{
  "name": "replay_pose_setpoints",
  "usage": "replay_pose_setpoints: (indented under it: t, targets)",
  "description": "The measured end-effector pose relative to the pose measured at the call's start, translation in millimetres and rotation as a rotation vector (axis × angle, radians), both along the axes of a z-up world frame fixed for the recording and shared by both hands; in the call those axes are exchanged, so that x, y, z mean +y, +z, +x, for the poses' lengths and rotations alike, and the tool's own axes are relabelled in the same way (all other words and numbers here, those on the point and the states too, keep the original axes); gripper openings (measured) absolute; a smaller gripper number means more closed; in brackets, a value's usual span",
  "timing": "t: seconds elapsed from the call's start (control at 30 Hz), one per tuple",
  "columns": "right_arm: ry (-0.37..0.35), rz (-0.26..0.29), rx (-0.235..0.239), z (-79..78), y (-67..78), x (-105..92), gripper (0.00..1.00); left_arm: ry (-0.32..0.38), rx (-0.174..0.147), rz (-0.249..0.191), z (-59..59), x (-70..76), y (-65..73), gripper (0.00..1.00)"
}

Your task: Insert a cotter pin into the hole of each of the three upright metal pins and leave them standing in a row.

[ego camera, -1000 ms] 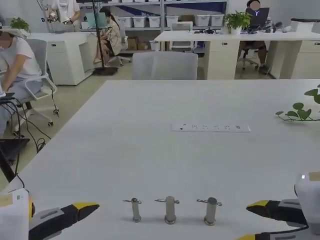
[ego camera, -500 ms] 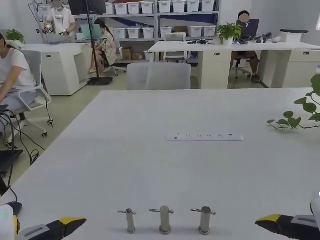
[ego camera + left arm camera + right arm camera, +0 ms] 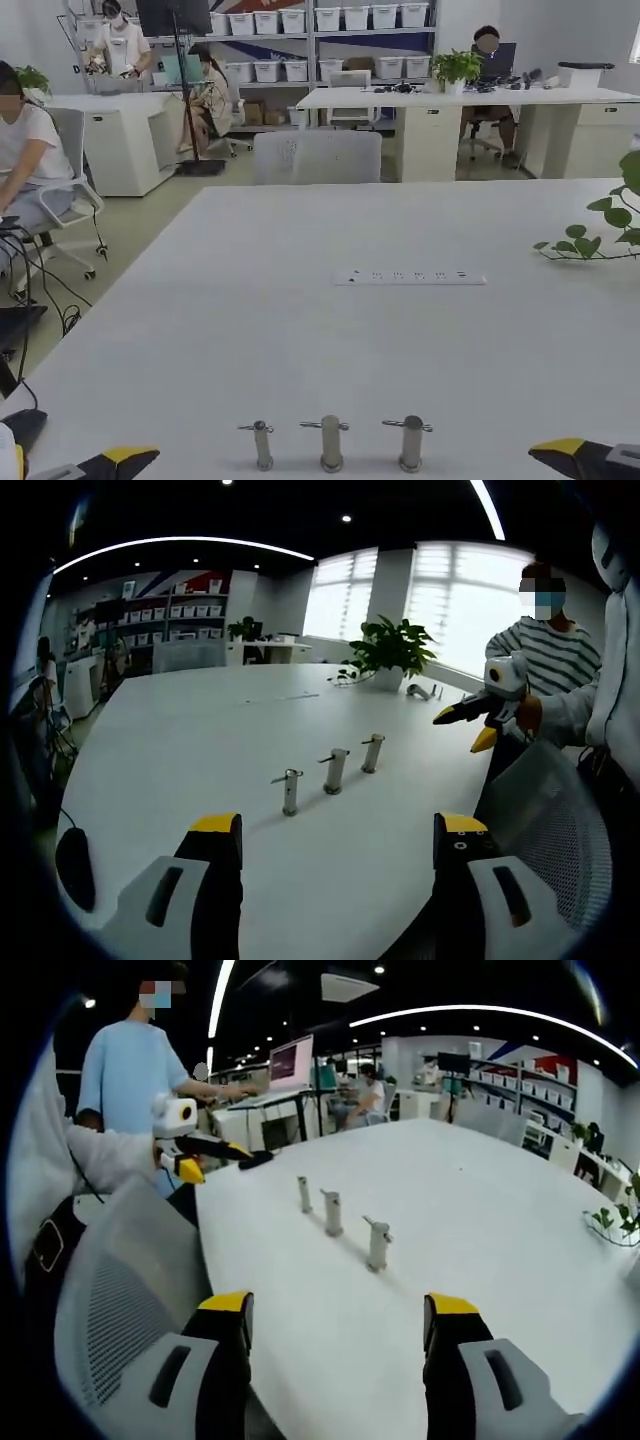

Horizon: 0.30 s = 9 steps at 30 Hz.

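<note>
While L gripper (image 3: 338, 825) & R gripper (image 3: 338, 1304) gape empty, 3 metal pins (image 3: 331, 445) stand w/ 3 cotter pins (image 3: 312, 425).

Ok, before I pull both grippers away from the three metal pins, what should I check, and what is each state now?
1. Left silver metal pin upright: ok.
2. Middle silver metal pin upright: ok.
3. Right silver metal pin upright: ok.
4. Thin wire cotter pin through each top: ok.
5. Pins in one row on the white table: ok.
6. Left gripper and right gripper open, empty: ok.
</note>
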State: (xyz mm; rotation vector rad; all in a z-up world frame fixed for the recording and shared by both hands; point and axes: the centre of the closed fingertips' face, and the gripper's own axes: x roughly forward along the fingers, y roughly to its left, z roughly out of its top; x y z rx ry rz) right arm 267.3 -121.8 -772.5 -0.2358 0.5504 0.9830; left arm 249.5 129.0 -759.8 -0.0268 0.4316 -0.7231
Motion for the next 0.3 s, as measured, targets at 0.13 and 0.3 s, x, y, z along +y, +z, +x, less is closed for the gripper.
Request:
replay_pose_setpoints:
  t: [0.13,0.3]
  targets:
    - [-0.006,0.005,0.003,-2.6,-0.8,-0.3,0.71,0.0,-0.001,0.009,-1.3,0.6,-0.1,0.78]
    - [-0.009,0.004,0.006,-4.9,-2.3,-1.7,0.71,0.001,0.001,0.007,-3.0,0.3,-0.4,0.77]
